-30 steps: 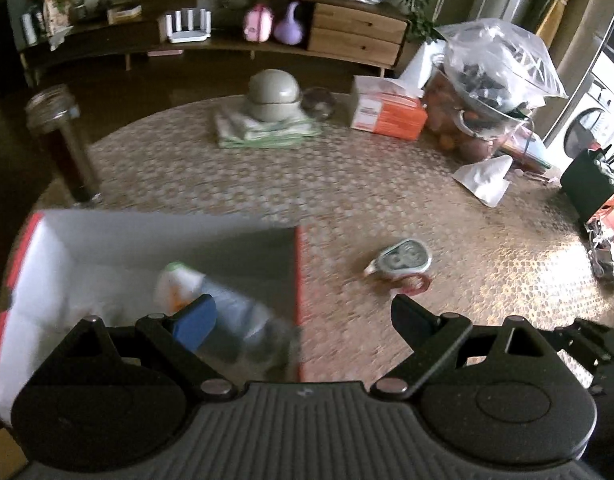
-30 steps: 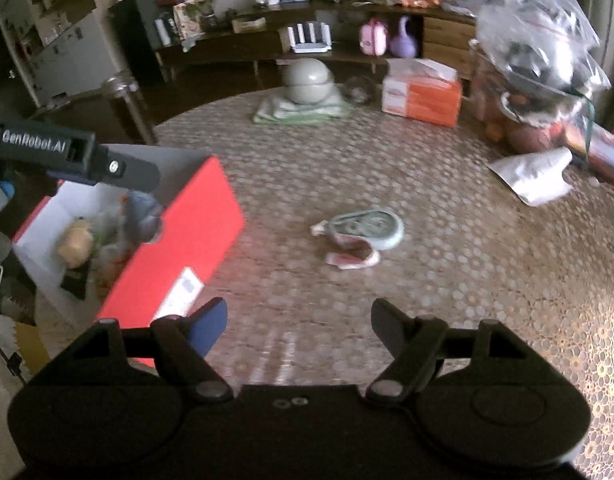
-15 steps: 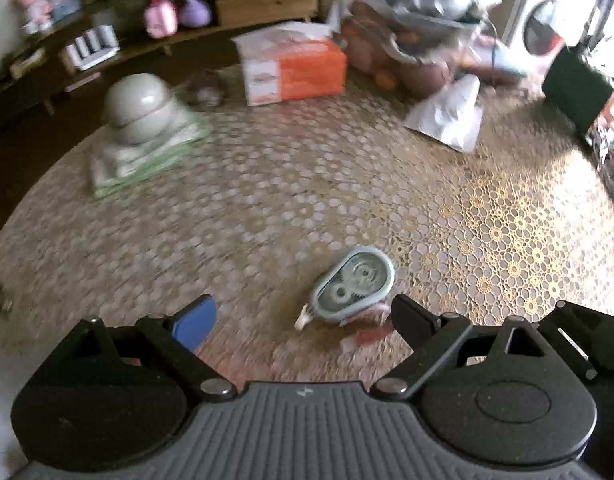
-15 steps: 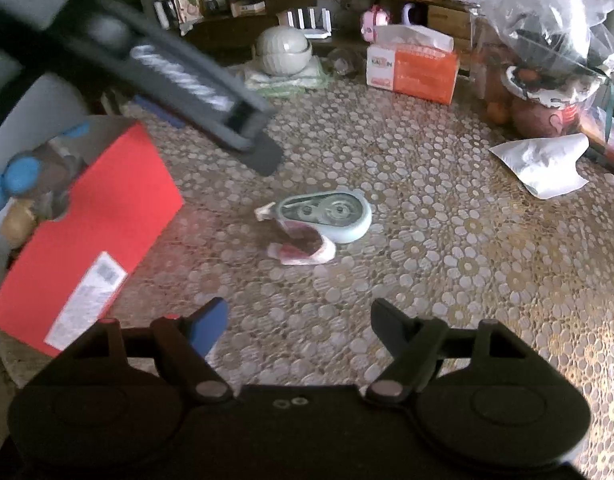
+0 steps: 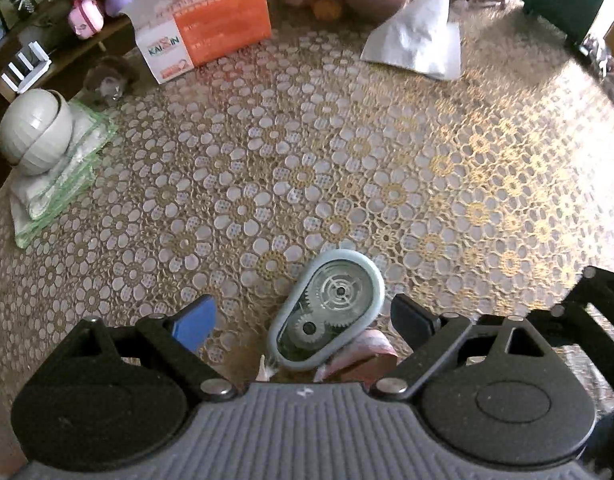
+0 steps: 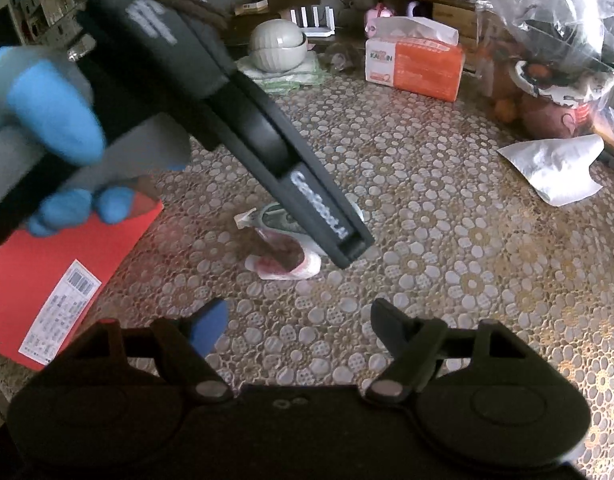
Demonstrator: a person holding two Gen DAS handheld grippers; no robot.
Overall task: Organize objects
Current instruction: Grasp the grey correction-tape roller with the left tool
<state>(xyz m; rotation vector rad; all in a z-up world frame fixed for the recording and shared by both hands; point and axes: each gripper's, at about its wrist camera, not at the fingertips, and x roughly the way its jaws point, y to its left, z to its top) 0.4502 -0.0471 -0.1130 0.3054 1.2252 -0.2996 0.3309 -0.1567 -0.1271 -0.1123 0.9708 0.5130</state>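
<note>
A pale green correction tape dispenser [image 5: 327, 310] with clear gears lies on the lace-patterned table, on top of a pink and white wrapper [image 5: 363, 356]. My left gripper [image 5: 303, 320] is open and low over it, a finger on each side, not touching. In the right wrist view the left gripper's body hides most of the dispenser [image 6: 279, 220]; the wrapper [image 6: 285, 266] shows below it. My right gripper [image 6: 297, 326] is open and empty, a little nearer than the wrapper. A red box [image 6: 67, 280] lies at the left.
An orange tissue box [image 5: 207, 36], a grey round pot on folded cloths [image 5: 37, 136], a crumpled white paper [image 5: 419, 40] and a bulky plastic bag of items [image 6: 547, 40] stand around the far side of the table [image 5: 347, 160]. Shelves lie beyond.
My left gripper swung from over the red box to the right and came down around the tape dispenser. My right gripper moved a little closer to the table. Both stayed open.
</note>
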